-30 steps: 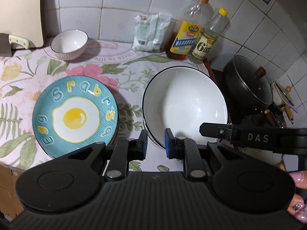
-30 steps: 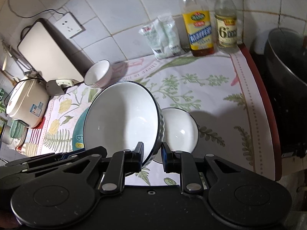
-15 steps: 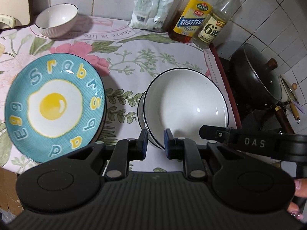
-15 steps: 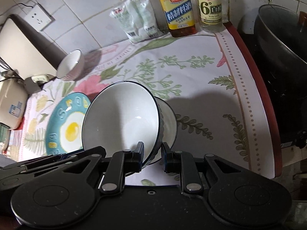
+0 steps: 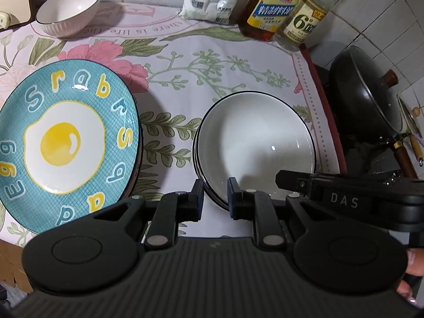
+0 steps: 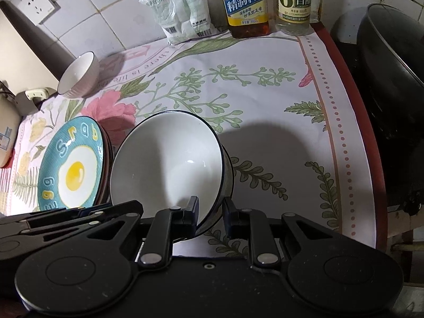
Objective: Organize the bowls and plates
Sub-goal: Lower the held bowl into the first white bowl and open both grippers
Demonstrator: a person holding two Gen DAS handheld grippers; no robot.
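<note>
My right gripper [image 6: 210, 218] is shut on the near rim of a large white bowl with a dark rim [image 6: 169, 164], held tilted over another white bowl that it mostly hides. In the left wrist view the same bowl [image 5: 254, 143] sits nested on the one beneath, and my left gripper [image 5: 215, 198] has its jaws either side of that rim with a gap. A teal egg plate [image 5: 66, 143] lies to the left, also in the right wrist view [image 6: 71, 161]. A small white ribbed bowl [image 5: 67, 10] stands at the back left.
Two bottles [image 6: 246, 2] and a white packet [image 6: 180, 8] stand against the tiled wall. A black wok with lid [image 5: 365, 95] sits right of the floral cloth's edge [image 6: 344, 137]. A rice cooker [image 6: 5, 137] and a cutting board [image 6: 21, 45] are at the left.
Both grippers moved closer to the counter. The large bowl came down onto the smaller white bowl and now covers it. The right gripper's grip on the rim is unchanged.
</note>
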